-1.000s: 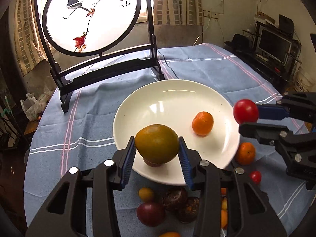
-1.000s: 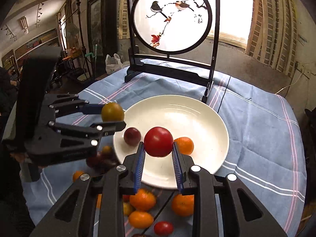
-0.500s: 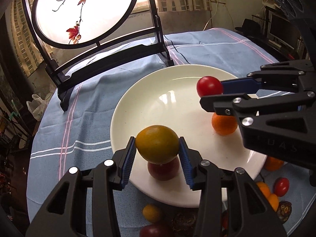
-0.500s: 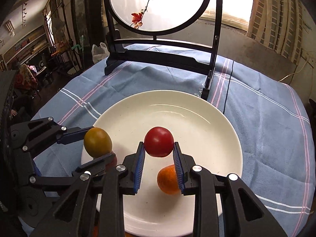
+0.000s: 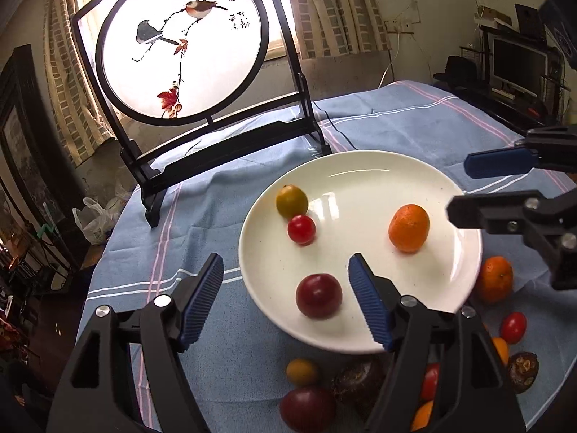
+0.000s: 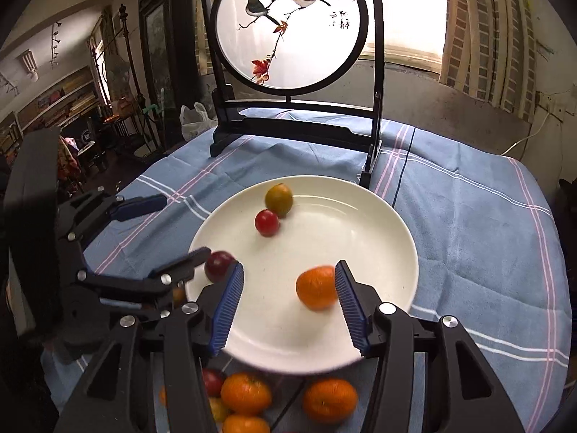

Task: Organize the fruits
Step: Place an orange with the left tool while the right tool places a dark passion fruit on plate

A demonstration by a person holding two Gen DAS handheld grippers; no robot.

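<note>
Left wrist view: we count four fruits on the plate (image 5: 360, 166); more fruit (image 5: 494, 279) waits off its near edge. Left gripper (image 5: 285, 294) and right gripper (image 6: 286, 301) both gape, empty.

Plate (image 6: 389, 216): in the right wrist view its near rim is smeared with blur and partly covered by the right gripper (image 6: 288, 303).
Dark red tomato (image 6: 218, 265): half hidden behind the left gripper's finger, blurred.
Tangerine (image 6: 317, 287): edges blurred.
Loose fruit off the plate's near rim (image 5: 308, 409): partly behind the left gripper (image 5: 285, 301), cut by the bottom edge.
Writing on the screen (image 5: 239, 21): too small to read.
</note>
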